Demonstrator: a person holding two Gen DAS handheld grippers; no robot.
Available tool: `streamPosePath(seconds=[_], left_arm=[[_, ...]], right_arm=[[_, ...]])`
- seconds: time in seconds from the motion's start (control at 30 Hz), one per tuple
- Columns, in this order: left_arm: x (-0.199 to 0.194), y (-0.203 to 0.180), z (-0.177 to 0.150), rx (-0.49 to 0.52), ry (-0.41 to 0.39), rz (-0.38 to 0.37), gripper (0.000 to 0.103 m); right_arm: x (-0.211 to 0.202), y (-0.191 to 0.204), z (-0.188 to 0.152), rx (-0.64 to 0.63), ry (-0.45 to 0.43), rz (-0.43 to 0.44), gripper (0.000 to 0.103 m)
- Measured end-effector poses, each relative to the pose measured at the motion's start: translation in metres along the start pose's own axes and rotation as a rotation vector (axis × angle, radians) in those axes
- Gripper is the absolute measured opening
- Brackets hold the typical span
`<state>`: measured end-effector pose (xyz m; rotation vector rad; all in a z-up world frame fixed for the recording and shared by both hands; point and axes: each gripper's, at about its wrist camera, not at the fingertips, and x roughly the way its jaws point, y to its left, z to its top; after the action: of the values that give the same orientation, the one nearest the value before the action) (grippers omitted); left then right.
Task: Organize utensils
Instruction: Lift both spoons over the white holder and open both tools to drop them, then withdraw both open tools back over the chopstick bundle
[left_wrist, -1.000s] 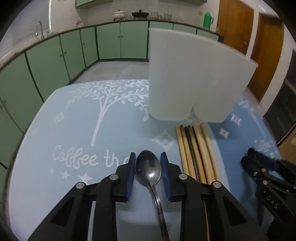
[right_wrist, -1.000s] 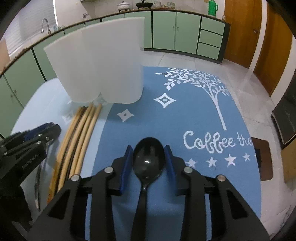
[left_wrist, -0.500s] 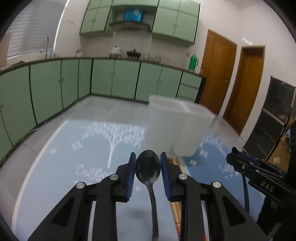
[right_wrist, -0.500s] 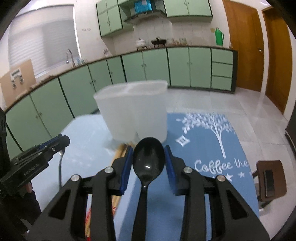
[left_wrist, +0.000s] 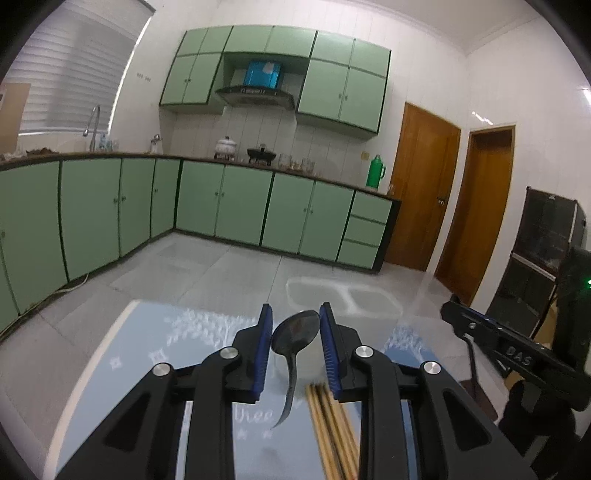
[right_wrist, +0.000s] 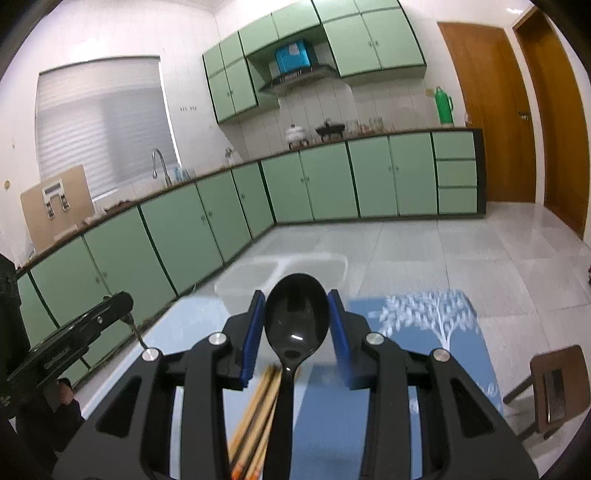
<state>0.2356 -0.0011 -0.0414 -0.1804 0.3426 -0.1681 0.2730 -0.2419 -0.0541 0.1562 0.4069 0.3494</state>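
My left gripper (left_wrist: 295, 332) is shut on a metal spoon (left_wrist: 295, 332), bowl up and tilted, handle hanging down. My right gripper (right_wrist: 296, 325) is shut on a black plastic spoon (right_wrist: 296, 325), bowl up. Both are lifted above the table. A white translucent two-compartment holder (left_wrist: 343, 302) stands ahead, its open rim visible; it also shows in the right wrist view (right_wrist: 280, 277). Wooden chopsticks (left_wrist: 328, 424) lie on the blue cloth below, also in the right wrist view (right_wrist: 255, 413). The right gripper shows at the right in the left view (left_wrist: 491, 339).
A blue tablecloth (left_wrist: 155, 354) with a white tree print covers the table. A wooden stool (right_wrist: 554, 384) stands right of the table. Green kitchen cabinets (left_wrist: 221, 199) line the far walls across an open tiled floor.
Both grippers have risen and tilted up with their spoons; the holder's open top now shows from above. The metal spoon has tilted in the left jaws.
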Motion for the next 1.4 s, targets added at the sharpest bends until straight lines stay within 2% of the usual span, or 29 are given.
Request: streamPosePath(seconds=[0.23, 0.43, 0.57, 0.87, 0.93, 1.03, 1.07, 1.13, 1.3, 1.4], left_arm=[[0.016, -0.005, 0.05, -0.004, -0.095, -0.046, 0.026], [0.061, -0.009, 0.083, 0.003, -0.134, -0.084, 0.026], [0.102, -0.003, 0.084, -0.005, -0.098, -0.093, 0.026], [0.146, 0.011, 0.058, -0.012, -0.025, -0.089, 0.026], [0.147, 0.013, 0.052, -0.013, -0.015, -0.086, 0.026], [0.152, 0.015, 0.044, -0.011, 0.02, -0.082, 0.026], [0.152, 0.016, 0.043, -0.012, 0.029, -0.083, 0.026], [0.152, 0.017, 0.04, -0.019, 0.035, -0.079, 0.027], [0.135, 0.015, 0.039, -0.019, 0.045, -0.067, 0.028], [0.115, 0.01, 0.041, -0.009, 0.045, -0.057, 0.033]], right_arm=[[0.025, -0.012, 0.047, 0.008, -0.106, -0.001, 0.033], [0.072, -0.026, 0.075, 0.015, -0.15, -0.038, 0.033], [0.103, -0.036, 0.077, 0.023, -0.163, -0.077, 0.033], [0.142, -0.043, 0.057, 0.003, -0.177, -0.143, 0.033], [0.142, -0.043, 0.054, -0.001, -0.175, -0.145, 0.033], [0.138, -0.041, 0.054, -0.013, -0.126, -0.152, 0.036], [0.136, -0.04, 0.053, -0.01, -0.115, -0.148, 0.044], [0.127, -0.04, 0.048, -0.005, -0.104, -0.139, 0.049], [0.098, -0.041, 0.04, 0.023, -0.091, -0.119, 0.049], [0.071, -0.038, 0.036, 0.034, -0.08, -0.119, 0.05]])
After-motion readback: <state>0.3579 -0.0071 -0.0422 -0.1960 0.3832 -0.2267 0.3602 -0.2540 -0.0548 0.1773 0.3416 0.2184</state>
